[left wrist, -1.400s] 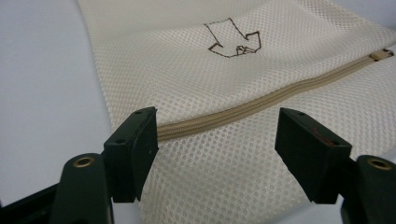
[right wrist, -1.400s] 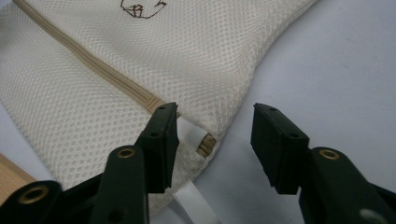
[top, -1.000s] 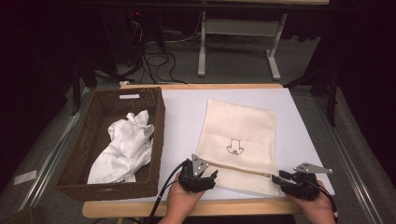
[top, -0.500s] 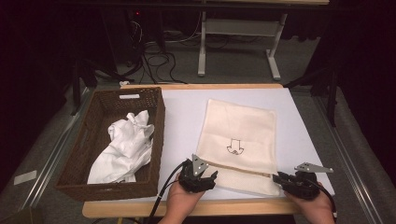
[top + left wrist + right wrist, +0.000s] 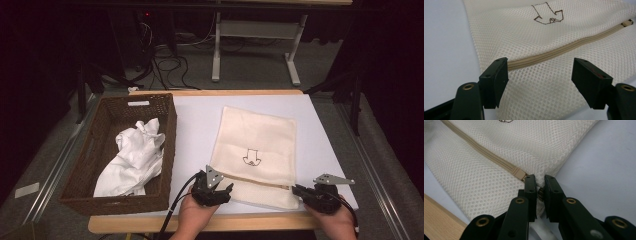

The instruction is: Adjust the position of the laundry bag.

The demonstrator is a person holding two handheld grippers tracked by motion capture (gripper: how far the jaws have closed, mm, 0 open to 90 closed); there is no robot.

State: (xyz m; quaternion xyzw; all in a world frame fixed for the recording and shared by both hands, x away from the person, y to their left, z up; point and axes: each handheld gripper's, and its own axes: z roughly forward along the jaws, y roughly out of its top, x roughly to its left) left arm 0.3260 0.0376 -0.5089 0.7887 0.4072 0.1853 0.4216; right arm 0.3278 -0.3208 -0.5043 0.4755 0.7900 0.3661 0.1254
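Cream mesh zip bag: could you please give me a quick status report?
Right gripper closing, pinching cream mesh zip bag at the zipper's end. Left gripper open over zipper. Nothing in the way.

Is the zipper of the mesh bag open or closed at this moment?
Closed. The beige zipper runs as one joined line across the mesh bag, with no gap, and its end tab lies at the bag's edge beside the right tool.

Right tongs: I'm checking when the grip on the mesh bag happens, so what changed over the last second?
The right tongs have just been closing and now pinch the edge of the mesh bag beside the zipper's end. Neither hand visibly shifted. The left tongs stayed open over the zipper, the bag stayed flat, and the white cloth stayed in the basket.
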